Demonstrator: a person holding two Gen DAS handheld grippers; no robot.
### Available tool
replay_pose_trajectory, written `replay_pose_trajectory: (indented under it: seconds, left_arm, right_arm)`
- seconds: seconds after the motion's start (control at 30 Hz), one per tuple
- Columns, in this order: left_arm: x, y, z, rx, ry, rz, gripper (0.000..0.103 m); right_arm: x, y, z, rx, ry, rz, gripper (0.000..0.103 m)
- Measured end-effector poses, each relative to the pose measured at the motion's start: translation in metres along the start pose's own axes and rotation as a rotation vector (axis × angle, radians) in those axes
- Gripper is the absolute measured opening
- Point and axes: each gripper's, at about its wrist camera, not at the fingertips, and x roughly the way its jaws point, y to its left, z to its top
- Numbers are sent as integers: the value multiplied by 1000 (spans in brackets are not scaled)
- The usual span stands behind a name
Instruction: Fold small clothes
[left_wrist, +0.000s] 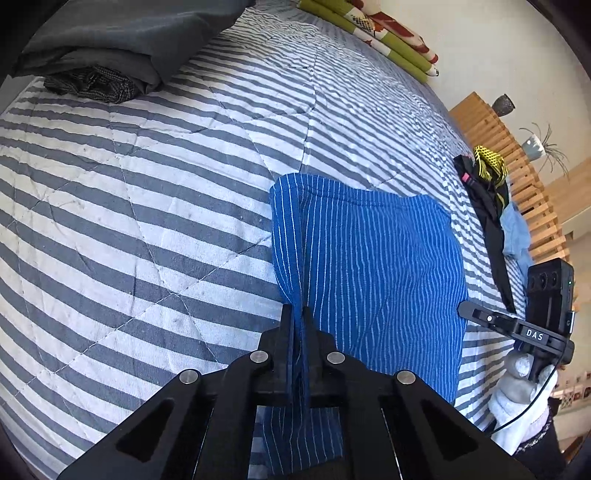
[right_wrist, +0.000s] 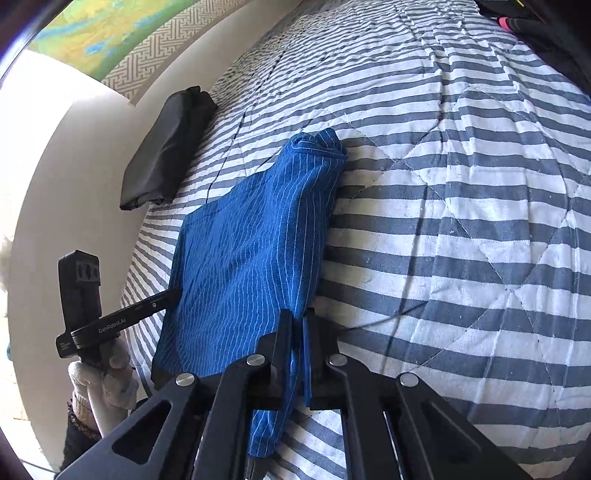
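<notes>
A blue garment with thin white stripes (left_wrist: 373, 258) hangs stretched over the striped bed. My left gripper (left_wrist: 297, 314) is shut on one near corner of it, the cloth pinched between the fingers and trailing below them. In the right wrist view the same blue garment (right_wrist: 251, 251) runs away from me, and my right gripper (right_wrist: 297, 319) is shut on its other near corner. The far end is bunched and rests on the quilt. Each gripper shows in the other's view: the right gripper (left_wrist: 466, 310) at the right, the left gripper (right_wrist: 173, 295) at the left, both held by gloved hands.
The bed has a grey and white striped quilt (left_wrist: 166, 192). Folded dark clothes (left_wrist: 110, 48) lie at the far left corner. A black garment (left_wrist: 487, 206), a yellow mesh piece and a light blue item lie near a wooden slatted headboard (left_wrist: 517, 173). Green patterned pillows (left_wrist: 369, 26) sit at the back.
</notes>
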Motion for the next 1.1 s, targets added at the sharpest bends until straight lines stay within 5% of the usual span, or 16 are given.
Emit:
replay_pose_trajectory:
  seconds: [0.4, 0.53, 0.7, 1.0, 1.1]
  left_arm:
    - [-110, -31, -27, 16, -199, -168, 2]
    - [-122, -49, -50, 92, -207, -142, 2]
    - [-96, -62, -63, 122, -133, -96, 2]
    - [-84, -106, -51, 172, -96, -172, 2]
    - [-81, -139, -48, 235, -80, -191, 2]
  right_arm:
    - [-74, 21, -16, -5, -127, 130, 4]
    - [-106, 32, -33, -41, -166, 155, 4]
    - [-118, 35, -57, -109, -167, 38, 4]
    - [-126, 1, -70, -32, -157, -33, 4]
    - [-130, -2, -65, -69, -161, -177, 6]
